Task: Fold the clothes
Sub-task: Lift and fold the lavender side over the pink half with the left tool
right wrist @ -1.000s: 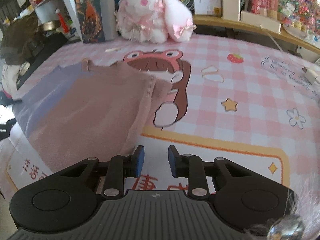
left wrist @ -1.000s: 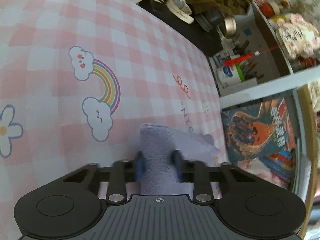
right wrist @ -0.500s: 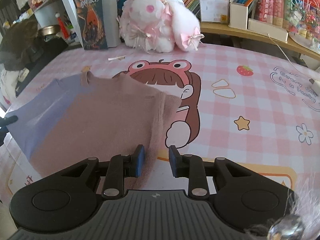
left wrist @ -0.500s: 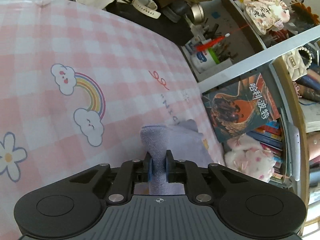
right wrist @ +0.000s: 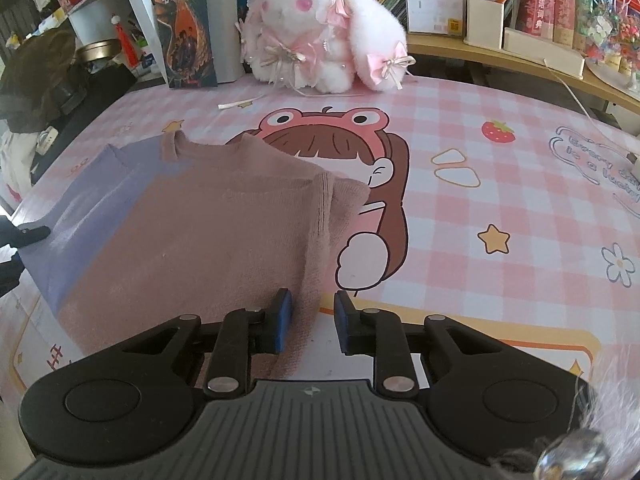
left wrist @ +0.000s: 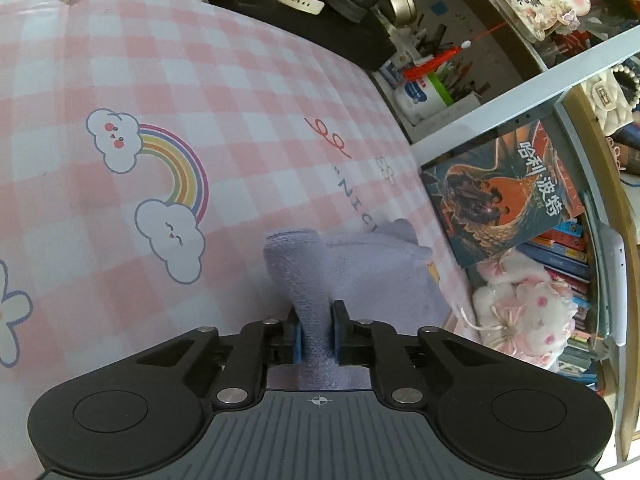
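Garment first: a knit piece, dusty pink on one face and lavender on the other, lies spread on the table ahead and to the left of the right gripper. Its long axis seems to run from this gripper away toward the far left, where the left gripper is, so each gripper is nearest to its own end. The right side edge of the cloth, with a ribbed seam, comes straight down between the right gripper's jaws; these stand apart, the blue pad of the left jaw touching or almost touching the fabric, the other pad clear of it, so nothing is pinched here yet. In my judgement the coming move depends on this: the edge is already in the gap, and the jaws need only to come together. The left gripper is pressed together on a raised lavender fold of the same garment, which goes forward and a little right from its fingertips. To the right of the right gripper the pink checked table is bare and gives much room. Ahead of it, beyond the cloth, a plush rabbit and a book stand at the far edge of the table.
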The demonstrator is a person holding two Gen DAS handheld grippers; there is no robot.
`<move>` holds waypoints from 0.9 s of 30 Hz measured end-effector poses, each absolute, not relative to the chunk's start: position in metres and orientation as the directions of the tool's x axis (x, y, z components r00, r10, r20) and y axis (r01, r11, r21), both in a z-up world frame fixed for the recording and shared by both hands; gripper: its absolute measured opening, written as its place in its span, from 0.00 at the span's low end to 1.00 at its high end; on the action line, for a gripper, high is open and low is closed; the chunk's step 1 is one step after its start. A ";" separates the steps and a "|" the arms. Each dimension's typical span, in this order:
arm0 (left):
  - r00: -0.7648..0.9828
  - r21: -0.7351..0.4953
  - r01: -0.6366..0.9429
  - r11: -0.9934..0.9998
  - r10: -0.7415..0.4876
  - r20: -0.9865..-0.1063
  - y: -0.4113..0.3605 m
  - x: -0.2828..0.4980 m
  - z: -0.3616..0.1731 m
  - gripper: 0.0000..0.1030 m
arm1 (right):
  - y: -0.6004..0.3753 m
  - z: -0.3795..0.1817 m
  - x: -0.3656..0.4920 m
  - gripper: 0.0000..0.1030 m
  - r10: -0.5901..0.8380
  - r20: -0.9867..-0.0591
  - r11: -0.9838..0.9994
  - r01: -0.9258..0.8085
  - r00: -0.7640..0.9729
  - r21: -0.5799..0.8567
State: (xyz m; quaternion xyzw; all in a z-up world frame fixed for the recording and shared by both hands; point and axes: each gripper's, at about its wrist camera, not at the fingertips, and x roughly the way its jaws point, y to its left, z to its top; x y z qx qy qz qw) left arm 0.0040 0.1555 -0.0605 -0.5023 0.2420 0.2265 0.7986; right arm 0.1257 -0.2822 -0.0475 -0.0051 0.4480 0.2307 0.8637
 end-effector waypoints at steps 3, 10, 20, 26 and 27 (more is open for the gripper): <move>0.788 -0.694 -0.593 0.408 0.119 -0.604 0.154 0.004 -0.053 0.08 | -0.285 -0.049 0.127 0.21 0.406 -0.773 0.891 -0.401 0.487 0.215; 0.865 -0.676 -0.444 0.588 0.086 -0.494 0.124 0.016 0.012 0.07 | -0.288 -0.050 0.127 0.21 0.422 -0.764 0.887 -0.397 0.487 0.237; 0.875 -0.417 0.035 0.908 -0.230 -0.427 -0.039 0.050 0.095 0.09 | -0.296 -0.055 0.129 0.19 0.464 -0.743 0.874 -0.386 0.483 0.296; 0.669 -0.287 0.143 0.947 -0.306 -0.677 -0.115 0.049 0.028 0.19 | -0.305 -0.059 0.133 0.19 0.510 -0.725 0.853 -0.380 0.463 0.357; 0.663 -0.270 0.149 0.951 -0.299 -0.687 -0.118 0.047 0.022 0.22 | -0.307 -0.060 0.134 0.19 0.519 -0.722 0.848 -0.381 0.457 0.368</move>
